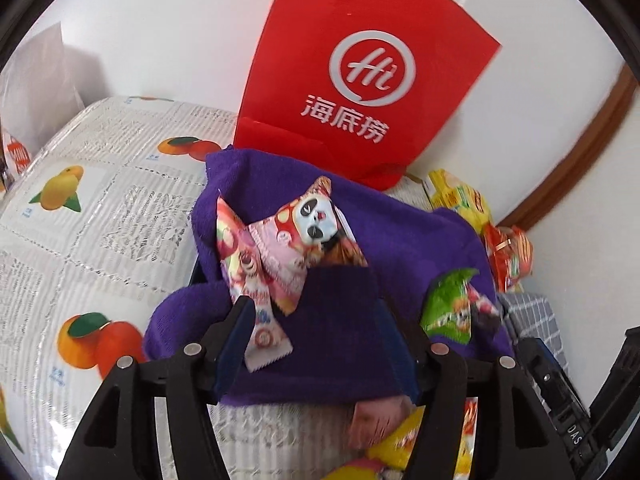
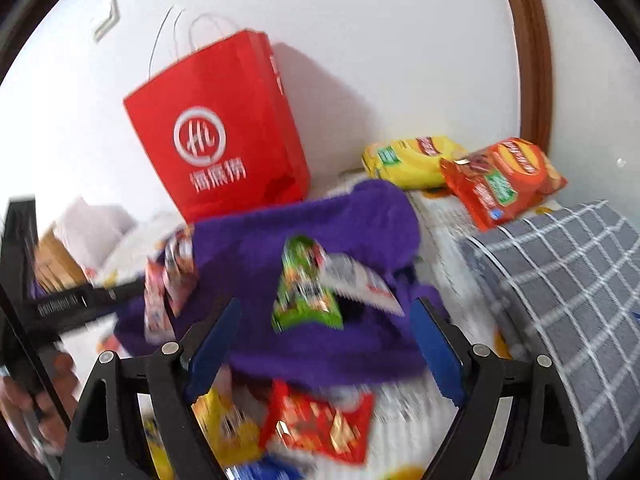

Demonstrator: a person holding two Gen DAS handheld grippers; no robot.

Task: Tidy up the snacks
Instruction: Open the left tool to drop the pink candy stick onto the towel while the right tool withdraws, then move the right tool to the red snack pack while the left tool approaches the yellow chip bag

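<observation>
Fruit-printed tablecloth (image 1: 80,216) covers the table, and a white wall closes it off behind. Between the spread fingers of the left gripper (image 1: 324,344) lies a rumpled purple cloth (image 1: 340,340) — the pads stand clear of it, gripping nothing, though a pink panda-print snack packet (image 1: 280,256) rests against the left finger. The right gripper (image 2: 328,344) is likewise parted wide over the same cloth, with a green snack packet (image 2: 306,288) lying loose on the cloth between its fingers, untouched.

Little looks sorted so far. Small packets sit scattered on the cloth, and more lie loose at the near edge: a red snack packet (image 2: 320,424) and a yellow one (image 2: 224,424) (both blurred). A yellow chip bag (image 2: 412,160) and an orange chip bag (image 2: 504,180) lie at the back by the wall. The red paper bag (image 2: 224,136) stands upright behind the cloth, its inside hidden, so most of the gathering seems left to do.

For room — the left half of the tablecloth is open, while the right side is hemmed in by a grey checked cushion (image 2: 560,280) and brown trim (image 2: 528,60).
</observation>
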